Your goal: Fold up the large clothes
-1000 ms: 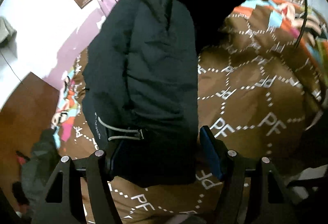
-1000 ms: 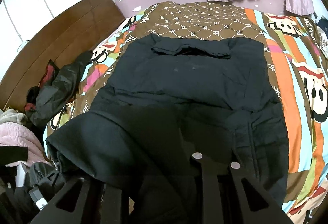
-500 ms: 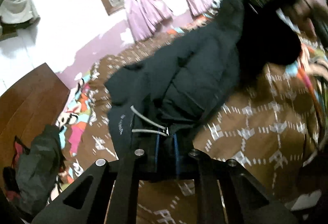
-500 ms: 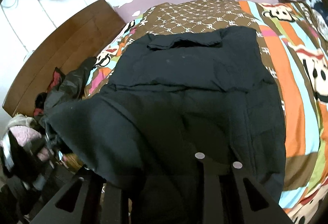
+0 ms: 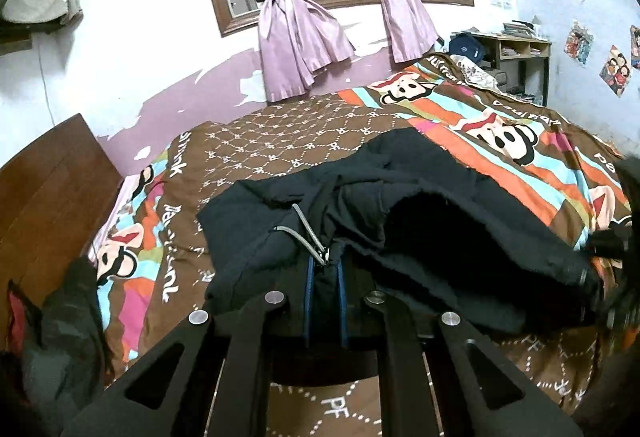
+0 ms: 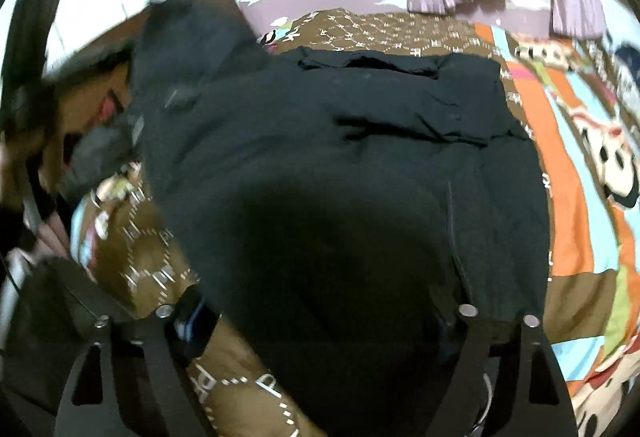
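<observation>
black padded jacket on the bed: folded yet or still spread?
Partly folded. The black padded jacket lies mostly flat on the patterned brown bedspread, with one section lifted, pinched in the left claw.

Dark jacket (image 6: 360, 157) on bedspread (image 6: 576, 221), seemingly spread

Bare brown-patterned quilt (image 5: 280, 141) open beyond black padded jacket (image 5: 460, 221), up to pink tied curtains (image 5: 304, 37) and wall. Striped cartoon-monkey bedspread (image 5: 500, 133) free along right side. Left edge crowded: dark crumpled garment heap (image 5: 68, 317) against wooden headboard (image 5: 44, 197). Wooden shelf desk (image 5: 516, 53) blocks far right corner. Jacket covers bed middle (image 6: 360, 157).
</observation>
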Action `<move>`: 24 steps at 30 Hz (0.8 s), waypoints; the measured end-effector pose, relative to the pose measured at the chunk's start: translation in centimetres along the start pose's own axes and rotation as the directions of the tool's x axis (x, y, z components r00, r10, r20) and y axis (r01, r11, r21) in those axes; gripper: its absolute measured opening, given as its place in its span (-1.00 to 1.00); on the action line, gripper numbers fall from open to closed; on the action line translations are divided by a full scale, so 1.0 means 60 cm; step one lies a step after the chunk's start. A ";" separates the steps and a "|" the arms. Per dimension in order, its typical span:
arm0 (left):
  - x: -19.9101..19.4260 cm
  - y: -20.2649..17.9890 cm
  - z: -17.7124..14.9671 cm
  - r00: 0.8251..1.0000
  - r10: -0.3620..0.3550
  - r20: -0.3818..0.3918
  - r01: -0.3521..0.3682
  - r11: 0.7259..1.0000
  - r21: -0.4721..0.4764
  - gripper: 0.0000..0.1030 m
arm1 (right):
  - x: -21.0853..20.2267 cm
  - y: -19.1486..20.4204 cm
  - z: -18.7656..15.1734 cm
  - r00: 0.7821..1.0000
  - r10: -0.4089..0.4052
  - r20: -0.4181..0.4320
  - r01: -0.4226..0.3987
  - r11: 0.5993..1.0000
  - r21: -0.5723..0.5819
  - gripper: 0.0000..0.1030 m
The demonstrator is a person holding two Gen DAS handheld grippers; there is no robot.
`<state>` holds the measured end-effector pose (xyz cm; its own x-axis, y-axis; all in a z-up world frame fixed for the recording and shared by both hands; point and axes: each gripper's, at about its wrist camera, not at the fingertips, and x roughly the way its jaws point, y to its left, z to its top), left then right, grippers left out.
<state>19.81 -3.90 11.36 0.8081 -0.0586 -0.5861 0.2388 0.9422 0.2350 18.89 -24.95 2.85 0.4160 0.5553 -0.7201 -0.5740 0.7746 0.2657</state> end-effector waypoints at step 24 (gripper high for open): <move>-0.010 0.025 0.037 0.999 -0.041 0.037 0.042 0.998 -0.051 -0.85 | -0.005 0.090 -0.053 0.714 -0.598 0.364 0.661 0.747 -0.070 0.52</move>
<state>20.87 -3.15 13.77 0.8169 -0.1089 -0.5664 0.2453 0.9544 0.1703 13.40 -21.90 2.45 0.8971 0.0435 -0.4398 -0.2028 0.9247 -0.3222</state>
